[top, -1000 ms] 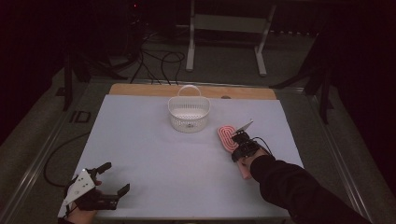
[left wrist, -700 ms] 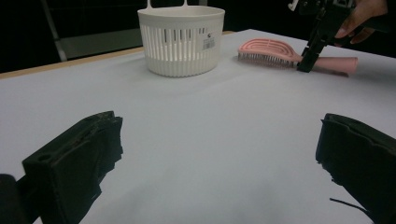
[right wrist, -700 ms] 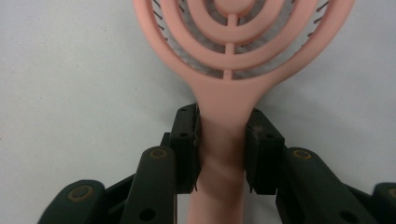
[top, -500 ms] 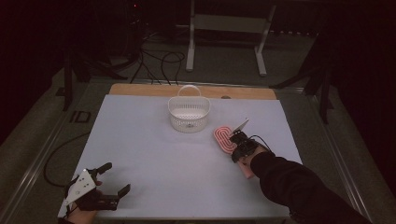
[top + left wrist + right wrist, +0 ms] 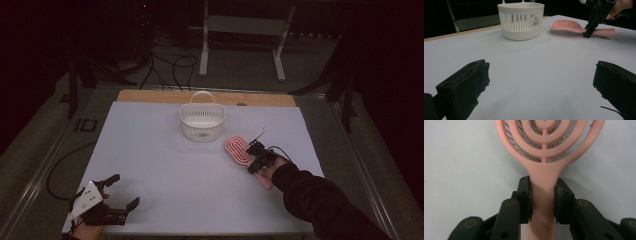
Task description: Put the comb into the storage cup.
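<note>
Right gripper view | right gripper [image 5: 543,200] pinching pink hairbrush [image 5: 544,155] handle | left gripper [image 5: 544,82] spread

The hairbrush [image 5: 544,150] looks like smooth, matt pink plastic. The basket [image 5: 202,121] at 12 o'clock is white slotted plastic with a faint sheen. The table [image 5: 160,170] has a matt white top with a bare wood strip [image 5: 150,95] along its far edge.

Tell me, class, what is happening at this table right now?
A person works with a gripper in each hand. The right gripper has its jaws closed on the handle of a pink hairbrush, which lies flat on the white table beside a white basket. The left gripper rests open at the near corner, holding nothing.
</note>
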`<state>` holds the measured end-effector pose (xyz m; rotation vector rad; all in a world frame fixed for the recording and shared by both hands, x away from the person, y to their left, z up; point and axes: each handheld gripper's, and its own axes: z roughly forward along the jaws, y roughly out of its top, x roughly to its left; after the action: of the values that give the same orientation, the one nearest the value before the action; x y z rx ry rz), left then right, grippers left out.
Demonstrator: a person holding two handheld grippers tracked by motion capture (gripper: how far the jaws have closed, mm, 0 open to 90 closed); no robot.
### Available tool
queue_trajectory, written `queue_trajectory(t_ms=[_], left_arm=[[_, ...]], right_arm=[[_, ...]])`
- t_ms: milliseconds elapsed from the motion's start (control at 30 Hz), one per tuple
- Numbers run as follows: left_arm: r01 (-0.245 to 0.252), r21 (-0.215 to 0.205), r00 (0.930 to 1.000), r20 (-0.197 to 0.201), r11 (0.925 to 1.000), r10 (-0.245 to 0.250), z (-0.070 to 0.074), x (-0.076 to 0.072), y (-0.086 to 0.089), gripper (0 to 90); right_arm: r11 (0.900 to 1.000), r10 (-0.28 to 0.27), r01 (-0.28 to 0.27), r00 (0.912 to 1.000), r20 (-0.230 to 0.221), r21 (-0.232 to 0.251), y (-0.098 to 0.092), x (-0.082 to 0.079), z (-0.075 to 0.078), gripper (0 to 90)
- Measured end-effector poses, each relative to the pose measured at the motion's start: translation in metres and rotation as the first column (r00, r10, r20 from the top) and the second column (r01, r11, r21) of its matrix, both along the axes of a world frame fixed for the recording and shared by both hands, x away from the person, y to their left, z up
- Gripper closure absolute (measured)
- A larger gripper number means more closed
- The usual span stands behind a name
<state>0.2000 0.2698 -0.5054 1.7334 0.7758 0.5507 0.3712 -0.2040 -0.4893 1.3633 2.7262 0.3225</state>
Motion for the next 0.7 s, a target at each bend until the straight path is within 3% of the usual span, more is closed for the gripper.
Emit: queue_trajectory(t_ms=[67, 100, 133, 367, 433, 467, 667, 700], left_arm=[[-0.001, -0.002, 1.0, -0.002, 1.0, 0.001, 0.0, 0.0, 0.0, 0.1], [-0.001, -0.003, 1.0, -0.002, 1.0, 0.001, 0.0, 0.0, 0.0, 0.1], [-0.001, -0.002, 1.0, -0.001, 1.0, 0.001, 0.0, 0.0, 0.0, 0.1], [-0.003, -0.002, 1.0, -0.002, 1.0, 0.003, 0.0, 0.0, 0.0, 0.1], [-0.003, -0.002, 1.0, -0.003, 1.0, 0.003, 0.0, 0.0, 0.0, 0.1], [-0.003, -0.002, 1.0, -0.002, 1.0, 0.003, 0.0, 0.0, 0.0, 0.1], [-0.002, -0.002, 1.0, -0.003, 1.0, 0.002, -0.001, 0.0, 0.0, 0.1], [-0.002, -0.002, 1.0, -0.003, 1.0, 0.002, 0.0, 0.0, 0.0, 0.1]], right_arm=[[0.999, -0.002, 0.001, 0.9999, 0.016, 0.054, -0.004, 0.0, -0.001, 70.5], [0.999, -0.002, 0.001, 0.9999, 0.016, 0.054, -0.004, 0.0, -0.001, 70.5], [0.994, -0.016, 0.014, 0.9997, 0.018, 0.108, -0.007, 0.001, -0.001, 70.5], [0.978, -0.037, 0.027, 0.9984, 0.042, 0.208, -0.014, -0.003, -0.004, 70.5], [0.967, -0.054, 0.039, 0.9973, 0.05, 0.254, -0.018, -0.004, -0.002, 70.6], [0.967, -0.054, 0.039, 0.9973, 0.05, 0.254, -0.018, -0.004, -0.002, 70.6], [0.929, -0.102, 0.069, 0.9922, 0.072, 0.364, -0.029, -0.005, 0.006, 70.6], [0.928, -0.101, 0.064, 0.9915, 0.083, 0.366, -0.029, -0.006, 0.007, 70.6]])
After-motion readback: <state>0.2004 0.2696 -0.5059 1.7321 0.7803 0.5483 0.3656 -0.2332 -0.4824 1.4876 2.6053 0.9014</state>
